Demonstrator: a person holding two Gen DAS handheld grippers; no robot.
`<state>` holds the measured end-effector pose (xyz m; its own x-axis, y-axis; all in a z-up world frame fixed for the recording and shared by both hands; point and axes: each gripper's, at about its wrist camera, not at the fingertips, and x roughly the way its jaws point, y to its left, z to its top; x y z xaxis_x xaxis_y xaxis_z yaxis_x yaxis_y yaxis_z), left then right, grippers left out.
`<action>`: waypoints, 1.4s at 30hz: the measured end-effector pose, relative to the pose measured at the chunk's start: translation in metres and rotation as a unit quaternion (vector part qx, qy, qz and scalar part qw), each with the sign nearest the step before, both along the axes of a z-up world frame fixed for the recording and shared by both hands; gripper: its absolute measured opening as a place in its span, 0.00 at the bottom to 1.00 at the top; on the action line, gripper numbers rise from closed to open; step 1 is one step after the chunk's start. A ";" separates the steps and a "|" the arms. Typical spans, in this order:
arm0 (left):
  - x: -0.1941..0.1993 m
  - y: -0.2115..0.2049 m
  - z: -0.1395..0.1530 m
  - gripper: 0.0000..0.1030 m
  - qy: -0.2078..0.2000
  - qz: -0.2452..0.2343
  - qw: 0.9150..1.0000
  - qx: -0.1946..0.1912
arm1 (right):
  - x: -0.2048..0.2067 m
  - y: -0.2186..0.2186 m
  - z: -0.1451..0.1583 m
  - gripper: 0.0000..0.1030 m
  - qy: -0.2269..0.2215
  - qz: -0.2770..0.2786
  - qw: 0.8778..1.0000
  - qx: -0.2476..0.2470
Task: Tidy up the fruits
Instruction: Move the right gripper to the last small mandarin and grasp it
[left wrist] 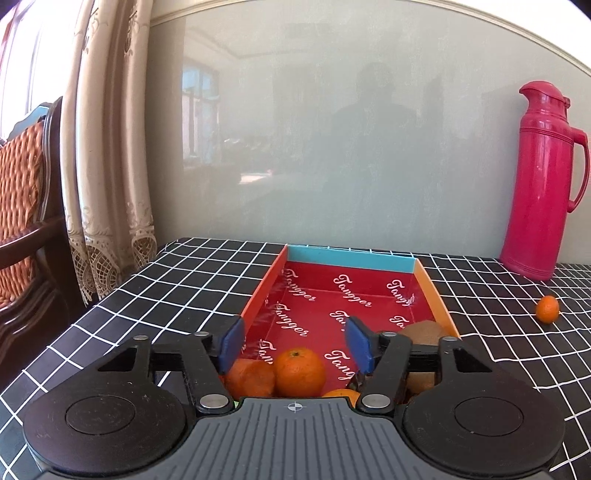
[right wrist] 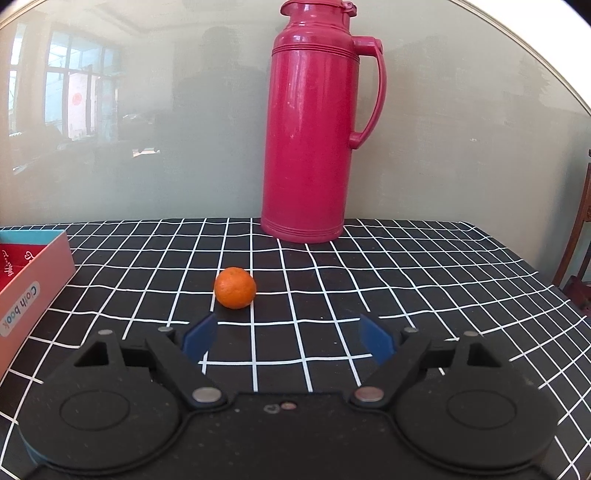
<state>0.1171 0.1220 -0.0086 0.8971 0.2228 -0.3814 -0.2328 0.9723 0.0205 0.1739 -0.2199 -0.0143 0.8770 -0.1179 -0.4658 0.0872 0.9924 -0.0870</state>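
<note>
I am seeing bright daylight coming through the curtain, glare hazing over the glossy wall, fisheye bending the edges, dark corners vignetting, focus holding sharp on the tablecloth.

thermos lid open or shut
Shut. The thermos stands upright on the table with its lid flat on top, no gap showing.

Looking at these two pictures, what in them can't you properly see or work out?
- Left wrist view: how many fruits lie at the near end of the box; the left gripper covers them.
- Same view: the brown fruit, probably kiwi, half hidden by a finger.
- Right wrist view: the box is cut by the left edge, contents unseen.
- Both: the person's reflection is blurred.
</note>
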 end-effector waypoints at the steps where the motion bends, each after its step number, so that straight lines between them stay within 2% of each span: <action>1: 0.000 -0.001 0.000 0.69 -0.003 0.000 1.000 0.002 | 0.000 -0.001 0.000 0.81 0.000 0.000 1.000 0.000; 4: -0.002 -0.003 0.001 0.80 -0.013 0.002 1.000 0.007 | 0.001 -0.001 -0.001 0.81 0.001 0.000 1.000 0.002; 9: -0.002 0.000 0.001 0.82 -0.015 0.005 1.000 0.008 | 0.003 0.004 -0.003 0.81 -0.002 0.006 1.000 -0.002; 15: -0.004 0.008 0.002 0.90 -0.018 0.014 1.000 0.008 | 0.008 0.008 -0.010 0.81 0.000 0.010 1.000 -0.004; 28: -0.006 0.036 -0.003 0.90 -0.007 0.064 0.998 0.024 | 0.029 0.023 -0.010 0.81 -0.003 0.028 0.999 -0.017; 33: -0.005 0.051 -0.003 0.90 -0.006 0.101 0.995 0.020 | 0.043 0.028 -0.014 0.80 0.001 0.035 0.999 -0.025; 42: -0.002 0.077 -0.008 0.94 0.004 0.158 0.987 0.020 | 0.074 0.033 -0.019 0.78 0.011 0.034 0.999 -0.008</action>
